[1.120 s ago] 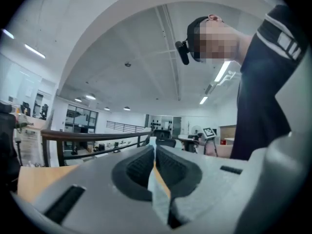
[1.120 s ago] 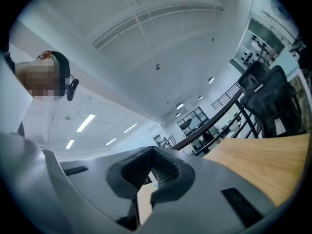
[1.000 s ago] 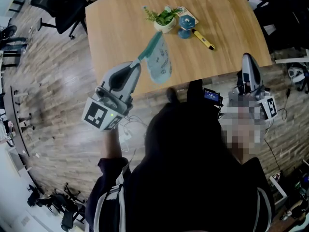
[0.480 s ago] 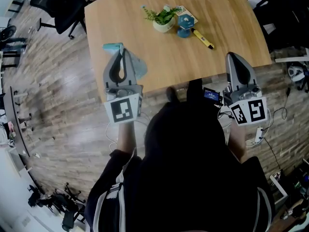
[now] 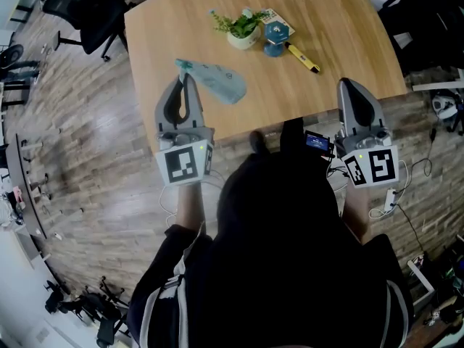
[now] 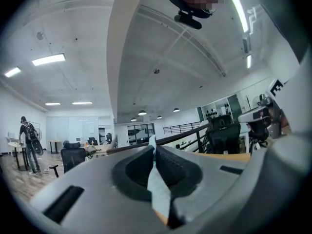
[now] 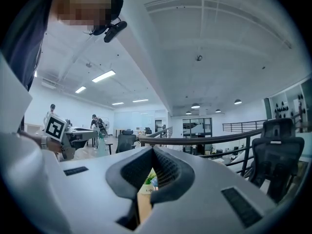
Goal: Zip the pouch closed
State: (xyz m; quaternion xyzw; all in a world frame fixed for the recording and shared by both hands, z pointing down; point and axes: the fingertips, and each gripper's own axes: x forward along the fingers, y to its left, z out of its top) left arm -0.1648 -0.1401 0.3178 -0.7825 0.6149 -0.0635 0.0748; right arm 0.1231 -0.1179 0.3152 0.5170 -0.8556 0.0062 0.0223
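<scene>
A pale teal pouch (image 5: 217, 82) stretches to the right over the wooden table (image 5: 341, 27), near its front left corner. My left gripper (image 5: 184, 75) points level and is shut on the pouch's left end. In the left gripper view a pale blue strip of the pouch (image 6: 157, 179) runs between the closed jaws of that gripper (image 6: 153, 147). My right gripper (image 5: 346, 85) is at the table's front right edge, far from the pouch. In its own view the right gripper (image 7: 153, 150) is shut with nothing held. The zipper is too small to make out.
At the back middle of the table stand a small potted plant (image 5: 243, 29) and a blue object (image 5: 278, 36), with a yellow pen (image 5: 304, 58) beside them. A black office chair (image 5: 87, 9) is on the floor at the far left. Cables lie on the floor at the right.
My left gripper has swung left and rolled upright, taking the pouch with it; the pouch hung toward the table's middle and now trails right from the tip. My right gripper rolled and shifted left.
</scene>
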